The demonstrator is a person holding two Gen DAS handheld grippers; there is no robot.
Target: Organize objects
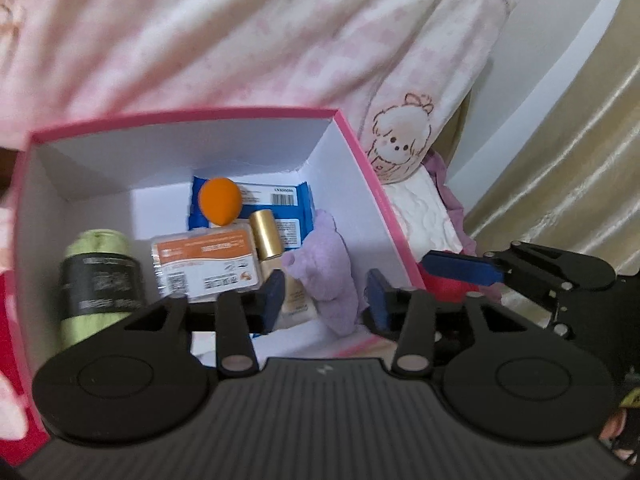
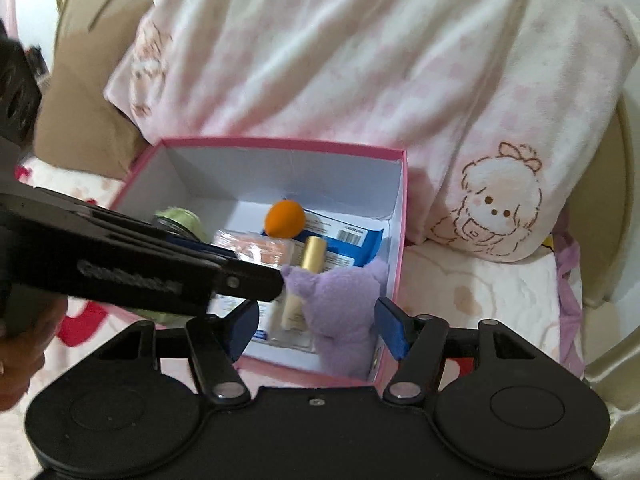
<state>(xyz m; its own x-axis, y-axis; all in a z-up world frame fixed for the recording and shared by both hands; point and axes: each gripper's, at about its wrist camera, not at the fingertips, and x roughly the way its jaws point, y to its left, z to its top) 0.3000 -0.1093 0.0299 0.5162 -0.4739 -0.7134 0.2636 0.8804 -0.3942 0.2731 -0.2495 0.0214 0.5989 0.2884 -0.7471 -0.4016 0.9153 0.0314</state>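
Fuzzy cloth plush toy (image 1: 328, 268), glossy gold cap (image 1: 265, 230)

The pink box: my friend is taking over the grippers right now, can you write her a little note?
Left hand-held gripper: open, empty, over the pink box.
Right hand-held gripper: open, empty, at the box's near edge.
Already in the box: green roll, orange sponge, orange-label case, gold-capped bottle, blue packs, purple plush.
Left: no loose items are visible outside, so check around the box.

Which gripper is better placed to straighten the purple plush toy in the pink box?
Probably right: the right gripper is open with the purple plush toy between its fingers; the left gripper sits beside it.
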